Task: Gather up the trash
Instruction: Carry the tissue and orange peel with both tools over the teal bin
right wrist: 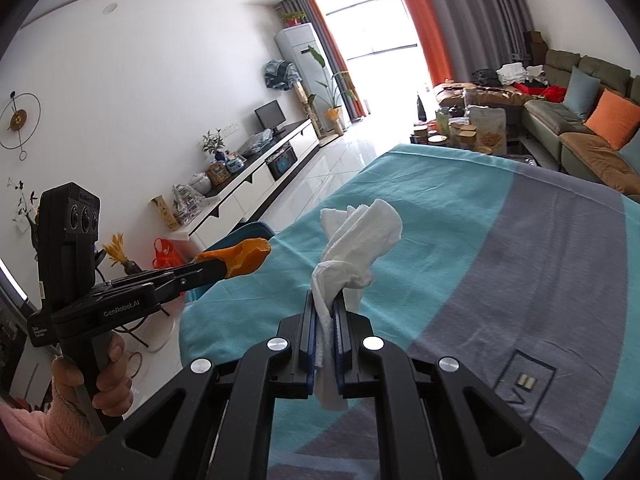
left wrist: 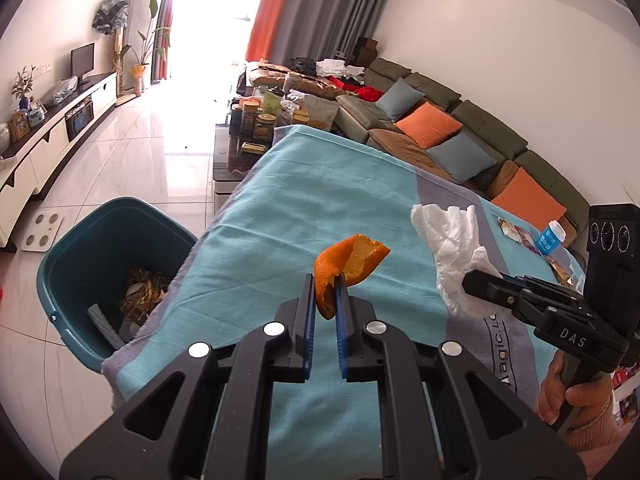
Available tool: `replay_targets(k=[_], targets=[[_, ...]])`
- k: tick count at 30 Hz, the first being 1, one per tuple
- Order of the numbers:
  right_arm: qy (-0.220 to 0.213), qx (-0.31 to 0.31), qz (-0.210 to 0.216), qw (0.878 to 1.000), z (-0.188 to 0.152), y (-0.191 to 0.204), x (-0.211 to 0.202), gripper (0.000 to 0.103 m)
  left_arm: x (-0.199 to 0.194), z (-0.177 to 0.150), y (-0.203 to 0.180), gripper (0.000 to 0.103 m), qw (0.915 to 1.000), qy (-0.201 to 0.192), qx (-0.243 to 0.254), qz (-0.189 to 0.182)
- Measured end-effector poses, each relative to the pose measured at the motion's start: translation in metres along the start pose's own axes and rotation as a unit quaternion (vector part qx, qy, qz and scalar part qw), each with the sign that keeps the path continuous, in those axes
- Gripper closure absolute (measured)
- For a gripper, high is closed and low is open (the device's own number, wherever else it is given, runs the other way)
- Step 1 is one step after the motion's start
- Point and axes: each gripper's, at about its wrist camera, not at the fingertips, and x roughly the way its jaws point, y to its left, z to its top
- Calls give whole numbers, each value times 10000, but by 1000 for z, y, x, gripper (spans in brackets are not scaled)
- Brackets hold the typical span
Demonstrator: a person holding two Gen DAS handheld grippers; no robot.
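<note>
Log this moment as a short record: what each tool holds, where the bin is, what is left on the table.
left tool: shut on orange peel, held above the table
right tool: shut on tissue, held above the table
bin: teal, on the floor at the table's left edge, scraps already inside
table: covered with teal and grey cloth
left on table: small blue-labelled cup and wrappers at the far right

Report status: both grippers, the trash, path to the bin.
Left gripper shut on orange peel. Right gripper shut on crumpled tissue. Teal bin beside table edge, open, nothing in the way.
</note>
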Motion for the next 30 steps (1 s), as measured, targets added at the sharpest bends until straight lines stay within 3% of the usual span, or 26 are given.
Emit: replay_targets(k=[30], targets=[[486,-484,680,9953,20,60,62,97,-37,-2,60,93,9967,-276,-549,530]])
